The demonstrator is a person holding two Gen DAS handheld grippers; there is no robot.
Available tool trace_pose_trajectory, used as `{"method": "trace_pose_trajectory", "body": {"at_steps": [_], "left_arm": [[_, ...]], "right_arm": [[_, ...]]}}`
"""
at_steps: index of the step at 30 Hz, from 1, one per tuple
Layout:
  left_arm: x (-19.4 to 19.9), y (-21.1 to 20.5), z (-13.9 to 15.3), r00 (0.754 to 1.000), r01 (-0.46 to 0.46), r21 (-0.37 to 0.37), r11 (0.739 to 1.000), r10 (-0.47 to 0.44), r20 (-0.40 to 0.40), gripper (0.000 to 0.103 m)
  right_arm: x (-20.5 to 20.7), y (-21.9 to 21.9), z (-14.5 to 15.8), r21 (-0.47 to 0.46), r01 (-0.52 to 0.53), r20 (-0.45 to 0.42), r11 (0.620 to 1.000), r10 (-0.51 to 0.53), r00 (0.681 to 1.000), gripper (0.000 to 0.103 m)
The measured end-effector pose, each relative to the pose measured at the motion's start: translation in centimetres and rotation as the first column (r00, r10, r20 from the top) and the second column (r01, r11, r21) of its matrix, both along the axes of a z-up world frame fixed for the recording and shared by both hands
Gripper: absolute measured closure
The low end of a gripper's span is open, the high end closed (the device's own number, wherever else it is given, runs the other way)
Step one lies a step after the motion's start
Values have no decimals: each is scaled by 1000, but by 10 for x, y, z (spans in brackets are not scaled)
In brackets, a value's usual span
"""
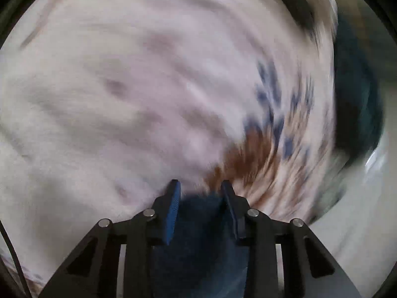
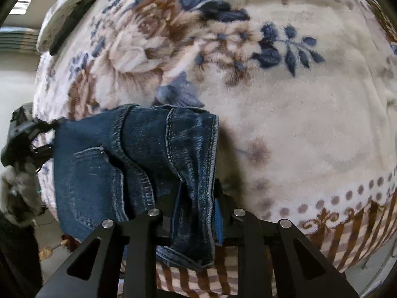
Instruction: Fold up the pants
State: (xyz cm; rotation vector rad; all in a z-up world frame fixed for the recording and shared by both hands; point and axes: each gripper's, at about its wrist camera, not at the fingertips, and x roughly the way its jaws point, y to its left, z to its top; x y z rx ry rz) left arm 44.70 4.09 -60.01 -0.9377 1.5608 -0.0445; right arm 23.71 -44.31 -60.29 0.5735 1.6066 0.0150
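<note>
- Cream plush blanket [image 1: 124, 87] with blue and brown flowers is filling the left wrist view, smeared by heavy motion blur; it seems to be covering a bed.
- At the bottom centre of that view, the left claw [image 1: 201, 186] is showing its blue pads [image 1: 173, 211] narrowly apart with dark blue denim lying between them; whether they are pressing on it I cannot tell through the blur.
- In the right wrist view, the same blanket [image 2: 297, 124] is lying sharp and wrinkled, with a striped border at the lower right.
- The pants [image 2: 139, 159], blue jeans, are hanging bunched across the lower left of this frame, pocket and seams showing.
- The right claw [image 2: 196, 206] is clamping a thick hem fold of the pants at the bottom centre.
- At the left edge, the other claw [image 2: 37, 134] is reaching the far corner of the cloth.
- Judging by the look, the denim is handling as heavy, limp and grippy cloth, not fragile; stitched hems and the waistband are looking like the firmest places to pinch.
</note>
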Motion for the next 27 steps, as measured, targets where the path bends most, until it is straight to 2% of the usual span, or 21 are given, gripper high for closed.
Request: {"method": "trace_pose_trajectory", "body": {"at_steps": [1, 3, 4, 5, 6, 7, 8, 10, 13, 17, 20, 21, 22, 23, 25, 27], "left_arm": [[1, 9, 2, 1000, -16, -1, 1000, 16, 9, 75], [6, 12, 16, 997, 51, 23, 998, -53, 53, 70], [7, 10, 21, 994, 86, 44, 995, -88, 60, 62], [7, 4, 29, 988, 135, 71, 988, -140, 69, 55], [5, -2, 39, 978, 182, 89, 979, -189, 88, 40], [2, -6, 44, 972, 204, 104, 973, -214, 98, 30], [-2, -11, 51, 965, 228, 128, 965, -242, 106, 28], [-18, -25, 60, 947, 277, 138, 951, -294, 127, 15], [-52, -44, 62, 935, 325, 119, 938, -337, 107, 14], [-103, -52, 61, 954, 276, 132, 952, -288, 80, 14], [-136, -58, 58, 948, 292, 166, 942, -308, 81, 14], [-143, -60, 55, 944, 304, 175, 936, -321, 76, 23], [-152, -62, 50, 940, 317, 187, 930, -334, 65, 37], [-156, -63, 48, 937, 322, 210, 923, -343, 72, 39], [-161, -65, 48, 921, 349, 244, 905, -379, 89, 45], [-164, -66, 46, 902, 385, 266, 884, -421, 92, 45]], "right_arm": [[0, 2, -3, 3, 6, -9, 1000, -6, 1000, 80], [3, 6, -7, 18, 12, -19, 1000, -11, 1000, 79], [3, 6, -5, 30, 17, -18, 999, -16, 1000, 76], [4, 4, -4, 35, 30, -26, 999, -29, 999, 65], [3, 2, -2, 33, 37, -34, 999, -36, 999, 49], [3, -1, 1, 37, 46, -34, 998, -45, 998, 42], [2, -4, 5, 43, 61, -24, 997, -60, 998, 35], [1, -10, 14, 49, 104, 4, 993, -104, 995, 35], [-7, -14, 16, 95, 163, -5, 982, -163, 987, 26], [-29, -12, -8, 155, 237, -115, 959, -221, 969, 26], [-48, -12, -25, 247, 320, -180, 915, -281, 943, 26], [-51, -10, -28, 264, 320, -185, 910, -278, 943, 26], [-53, -7, -30, 275, 317, -183, 908, -274, 944, 28], [-53, -4, -29, 274, 309, -168, 911, -271, 948, 46], [-47, 0, -21, 224, 266, -142, 938, -239, 961, 72], [-32, 8, -3, 161, 205, -75, 965, -195, 978, 86]]}}
